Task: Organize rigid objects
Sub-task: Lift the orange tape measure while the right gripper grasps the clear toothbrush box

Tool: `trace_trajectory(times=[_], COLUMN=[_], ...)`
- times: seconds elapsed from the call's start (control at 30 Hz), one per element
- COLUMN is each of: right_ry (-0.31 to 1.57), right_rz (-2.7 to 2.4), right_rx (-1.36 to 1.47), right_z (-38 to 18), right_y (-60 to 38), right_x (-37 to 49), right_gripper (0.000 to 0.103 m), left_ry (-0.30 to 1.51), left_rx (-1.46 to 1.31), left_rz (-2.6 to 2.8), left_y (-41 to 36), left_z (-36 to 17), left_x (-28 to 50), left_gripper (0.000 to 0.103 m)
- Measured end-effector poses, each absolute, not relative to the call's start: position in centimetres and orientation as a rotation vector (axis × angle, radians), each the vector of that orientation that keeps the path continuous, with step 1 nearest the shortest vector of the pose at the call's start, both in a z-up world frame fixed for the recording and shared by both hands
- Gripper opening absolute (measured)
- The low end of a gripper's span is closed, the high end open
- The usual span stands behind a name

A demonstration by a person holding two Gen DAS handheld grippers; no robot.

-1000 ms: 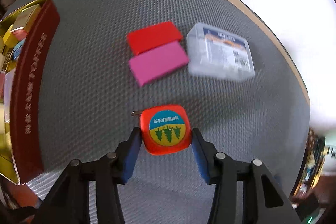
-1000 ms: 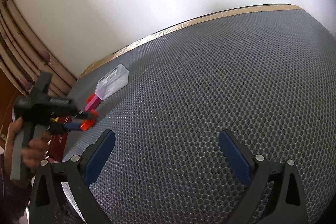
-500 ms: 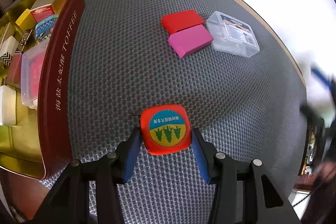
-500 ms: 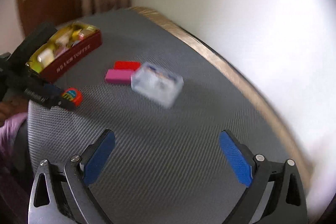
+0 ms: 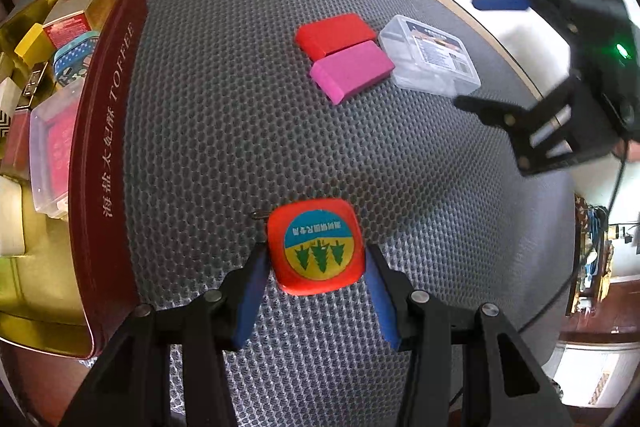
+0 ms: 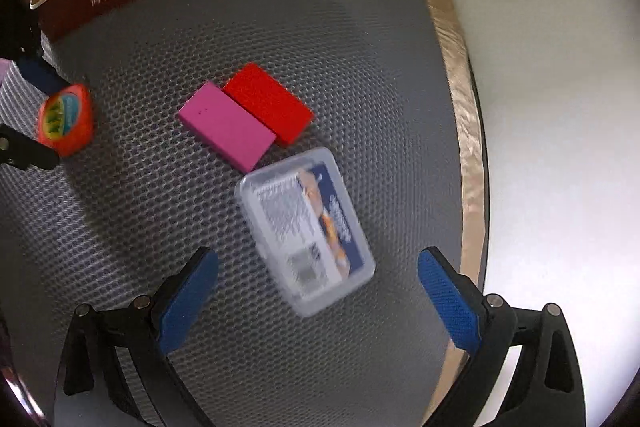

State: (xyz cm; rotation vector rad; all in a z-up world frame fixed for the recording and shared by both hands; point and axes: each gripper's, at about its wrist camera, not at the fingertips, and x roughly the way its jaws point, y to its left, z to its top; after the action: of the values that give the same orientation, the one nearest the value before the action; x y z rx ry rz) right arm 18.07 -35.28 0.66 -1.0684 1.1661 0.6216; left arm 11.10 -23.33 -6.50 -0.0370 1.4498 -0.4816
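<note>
Grey honeycomb-mesh bench (image 5: 240, 147) carries the small, rigid, probably light orange plastic tape measure (image 5: 316, 247), clamped by its flat sides in the left gripper (image 5: 316, 267), beside the red toffee tin (image 5: 104, 155); right gripper (image 6: 318, 291) fingers gape over the clear plastic box (image 6: 306, 227).

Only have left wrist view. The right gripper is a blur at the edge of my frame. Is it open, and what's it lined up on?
Observer: The right gripper is open, pads wide apart. The clear plastic case lies ahead between them, and neither pad touches it.
Operator: Does the left grip look solid from that side?
Observer: The orange tape measure shows its side wall there, pinched between the left gripper pads.
Operator: Any marks on the pink block?
Observer: The pink block has two small dots near one end of its top face.
</note>
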Motion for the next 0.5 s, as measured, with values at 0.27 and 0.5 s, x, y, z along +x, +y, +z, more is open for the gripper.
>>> trace_trajectory(times=[0.27, 0.5], right_ry=[1.261, 1.434], right_rz=[0.670, 0.688], right_rx=[-1.067, -0.867], right_z=[-1.9, -3.4], right_y=[-34.5, -35.5], right_x=[22.1, 24.9], right_gripper=[0.099, 0.082], left_ry=[1.458, 1.460], left_rx=[-0.028, -0.035], left_rz=[-0.495, -0.503], left_y=[-22.4, -22.5], left_z=[-7.8, -7.8], left_x=[13.0, 13.5], left_gripper=[0.049, 0.049])
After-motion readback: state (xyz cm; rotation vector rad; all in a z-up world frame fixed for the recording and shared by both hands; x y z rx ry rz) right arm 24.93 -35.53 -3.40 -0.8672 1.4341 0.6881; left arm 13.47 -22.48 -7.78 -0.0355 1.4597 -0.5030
